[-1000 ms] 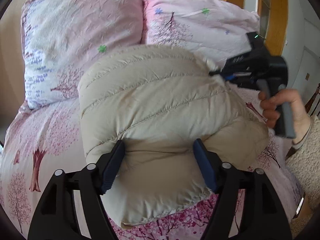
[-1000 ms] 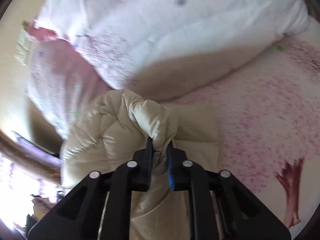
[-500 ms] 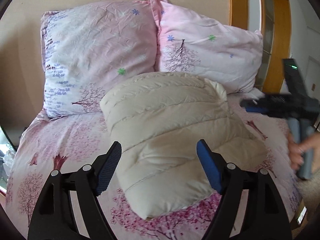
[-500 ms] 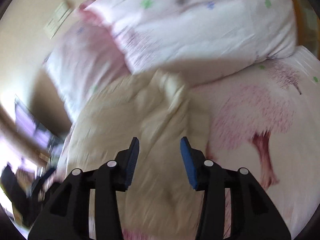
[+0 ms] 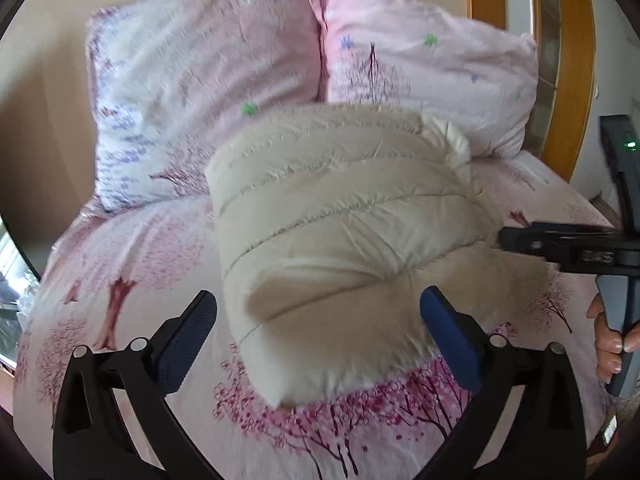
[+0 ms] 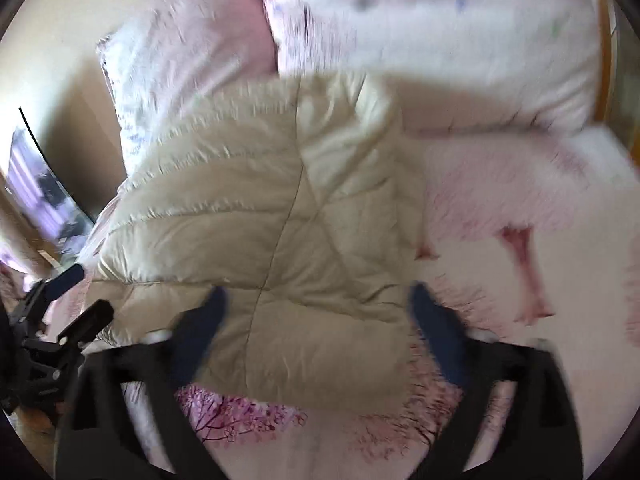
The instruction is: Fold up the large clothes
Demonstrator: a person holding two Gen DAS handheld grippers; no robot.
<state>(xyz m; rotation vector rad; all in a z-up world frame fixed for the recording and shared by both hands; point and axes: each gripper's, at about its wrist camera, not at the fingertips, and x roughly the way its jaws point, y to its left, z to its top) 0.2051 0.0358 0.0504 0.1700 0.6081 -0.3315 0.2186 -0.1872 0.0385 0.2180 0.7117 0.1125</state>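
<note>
A beige quilted puffer jacket (image 5: 340,220) lies folded into a thick bundle on the pink flowered bed sheet (image 5: 120,260). My left gripper (image 5: 318,300) hangs just in front of the bundle's near end. Its jaws are opening wide and the pads touch nothing. In the blurred right wrist view the jacket (image 6: 260,200) fills the middle. My right gripper (image 6: 318,294) hovers over its near edge, jaws opening, the cloth below them and not pinched. The right gripper (image 5: 560,248) also shows at the jacket's right side, and the left gripper (image 6: 68,300) at the far left.
Two pink patterned pillows (image 5: 200,80) (image 5: 420,72) lean on the wall behind the jacket. A wooden door frame (image 5: 568,60) stands at the right. A person's hand (image 5: 608,340) holds the right gripper's handle. Bare sheet lies left of and in front of the jacket.
My right gripper let go of the jacket's fold, opened wide and drew back. My left gripper backed off a little and spread wider. The bundle now rests on the bed.
</note>
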